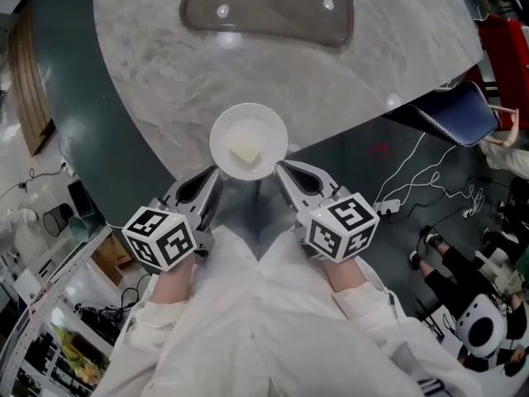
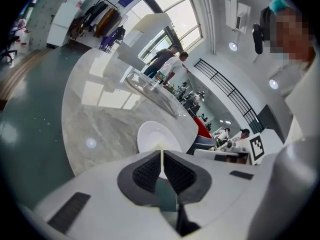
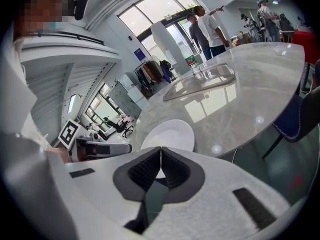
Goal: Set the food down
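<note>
The white plate (image 1: 228, 131) sits in the centre of the head view, straddling the near edge of the marble table (image 1: 157, 73); whether its underside rests on the table cannot be determined. The food (image 1: 245, 151) – one pale, blocky piece – lies on the plate slightly below its centre. The left gripper (image 1: 213, 173) meets the plate rim at lower left and the right gripper (image 1: 282, 169) meets it at lower right, the two converging on the plate from below. In the left gripper view, the jaws of the left gripper (image 2: 161, 156) are drawn together with only the thin white edge of the plate (image 2: 150, 136) between the ribbed pads. In the right gripper view, the jaws of the right gripper (image 3: 160, 154) are likewise pressed together on the plate (image 3: 172, 134) rim. Each gripper carries its marker cube toward the lower frame, above white sleeves. A clear tray (image 1: 195, 16) lies on the table at the top of the frame, well apart from the plate. A blue chair (image 1: 459, 112) stands at the right edge – beside the table.
</note>
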### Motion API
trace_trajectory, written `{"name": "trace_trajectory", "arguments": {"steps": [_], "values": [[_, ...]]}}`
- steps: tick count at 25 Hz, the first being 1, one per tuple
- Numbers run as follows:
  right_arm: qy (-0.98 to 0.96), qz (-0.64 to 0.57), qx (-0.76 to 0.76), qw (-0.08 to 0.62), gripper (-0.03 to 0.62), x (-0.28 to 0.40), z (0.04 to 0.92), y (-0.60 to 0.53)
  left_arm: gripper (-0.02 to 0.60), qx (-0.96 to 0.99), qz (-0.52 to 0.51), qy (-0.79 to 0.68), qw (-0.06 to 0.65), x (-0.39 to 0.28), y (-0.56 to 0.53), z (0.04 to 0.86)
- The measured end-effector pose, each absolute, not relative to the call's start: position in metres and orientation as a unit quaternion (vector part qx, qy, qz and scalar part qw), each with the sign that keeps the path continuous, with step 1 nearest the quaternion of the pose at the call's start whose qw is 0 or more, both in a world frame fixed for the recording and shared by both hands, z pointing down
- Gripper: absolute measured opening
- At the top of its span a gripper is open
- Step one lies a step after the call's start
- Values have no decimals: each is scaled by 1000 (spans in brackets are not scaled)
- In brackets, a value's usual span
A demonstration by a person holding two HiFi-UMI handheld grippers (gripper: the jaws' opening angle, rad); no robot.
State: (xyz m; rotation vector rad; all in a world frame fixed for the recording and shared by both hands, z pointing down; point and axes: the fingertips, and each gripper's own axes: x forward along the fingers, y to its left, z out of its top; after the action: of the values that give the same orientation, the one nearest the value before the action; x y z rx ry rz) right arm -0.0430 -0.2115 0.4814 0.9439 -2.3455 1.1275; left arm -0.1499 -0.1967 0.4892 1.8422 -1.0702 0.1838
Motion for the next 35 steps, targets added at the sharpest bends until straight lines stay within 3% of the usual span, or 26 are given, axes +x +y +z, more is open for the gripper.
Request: {"name": "trace_trajectory", "arguments": {"steps": [20,28,31,35], "values": [[-798,445,345,216,3,-32,518,-193,31,723,114,-479,485,-157,-195,518],[-780,474,357,197,6,-29,524,-193,94,718,119,-477,493,-155,-196,522],[-771,488,365,187,100,-27,527,-195,101,718,122,-473,496,-152,-196,524],[-765,495,368,184,100,-26,529,-196,108,715,121,-471,502,-149,-195,524]]}}
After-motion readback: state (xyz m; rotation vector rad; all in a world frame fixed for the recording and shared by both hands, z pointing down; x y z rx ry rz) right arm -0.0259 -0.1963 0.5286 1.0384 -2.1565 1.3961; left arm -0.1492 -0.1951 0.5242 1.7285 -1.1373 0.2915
